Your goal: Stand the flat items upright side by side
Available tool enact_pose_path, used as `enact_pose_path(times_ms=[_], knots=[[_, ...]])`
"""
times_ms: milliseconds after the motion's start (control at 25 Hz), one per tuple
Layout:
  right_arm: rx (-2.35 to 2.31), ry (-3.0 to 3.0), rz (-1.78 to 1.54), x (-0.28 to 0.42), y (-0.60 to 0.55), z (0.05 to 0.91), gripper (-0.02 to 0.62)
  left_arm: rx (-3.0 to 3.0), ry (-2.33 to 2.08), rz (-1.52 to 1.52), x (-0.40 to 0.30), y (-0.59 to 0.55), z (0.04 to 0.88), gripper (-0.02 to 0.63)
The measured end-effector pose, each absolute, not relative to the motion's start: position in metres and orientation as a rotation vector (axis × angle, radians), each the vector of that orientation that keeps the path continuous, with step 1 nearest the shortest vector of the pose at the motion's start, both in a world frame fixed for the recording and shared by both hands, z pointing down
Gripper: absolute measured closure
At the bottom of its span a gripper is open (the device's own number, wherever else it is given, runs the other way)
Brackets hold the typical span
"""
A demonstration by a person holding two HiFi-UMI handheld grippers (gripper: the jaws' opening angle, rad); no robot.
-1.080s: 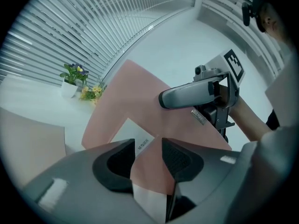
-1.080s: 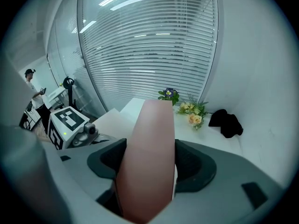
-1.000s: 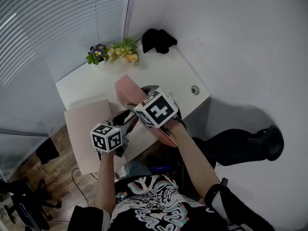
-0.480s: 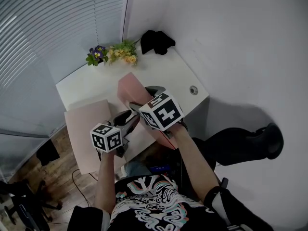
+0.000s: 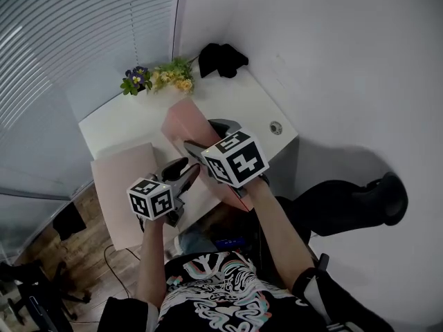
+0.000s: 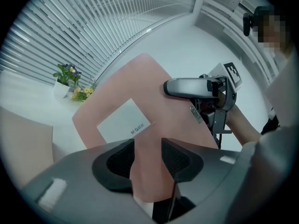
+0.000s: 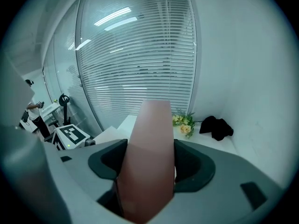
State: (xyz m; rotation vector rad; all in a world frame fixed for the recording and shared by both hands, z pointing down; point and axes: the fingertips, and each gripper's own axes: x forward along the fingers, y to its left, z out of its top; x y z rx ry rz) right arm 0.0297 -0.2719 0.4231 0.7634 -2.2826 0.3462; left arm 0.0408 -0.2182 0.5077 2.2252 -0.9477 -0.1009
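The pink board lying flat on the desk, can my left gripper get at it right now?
Probably not yet: the left gripper is shut on the raised pink board, shared with the right gripper. The flat pink board lies uncovered beside it.

Desk (image 5: 239, 102) in a corner, closed in by blinds (image 5: 83, 33) at the left and a white wall (image 5: 332, 61) at the right. The far corners are occupied by flowers (image 5: 156, 78) and a black cloth (image 5: 220, 57). The near left is covered by a flat pink board (image 5: 118, 178), and the middle is blocked by a raised pink board (image 5: 181, 122). Bare surface is seen behind it and along the right edge.
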Motion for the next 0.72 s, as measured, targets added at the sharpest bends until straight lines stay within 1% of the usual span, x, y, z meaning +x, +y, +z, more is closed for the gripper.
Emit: enact_pose_path(times_ms=[40, 120, 440, 720], knots=[[0.769, -2.287, 0.344, 0.03, -0.272, 0.422, 0.291, 2.228, -0.947, -0.103, 0.042, -0.218, 0.507, 0.438], [0.783, -2.294, 0.336, 0.031, -0.272, 0.42, 0.291, 2.233, -0.946, -0.105, 0.042, -0.218, 0.504, 0.44], [0.848, -2.372, 0.287, 0.034, -0.274, 0.403, 0.291, 2.239, -0.904, -0.183, 0.045, -0.218, 0.493, 0.417], [0.965, -2.469, 0.207, 0.044, -0.276, 0.381, 0.29, 2.272, -0.881, -0.159, 0.057, -0.212, 0.485, 0.411]])
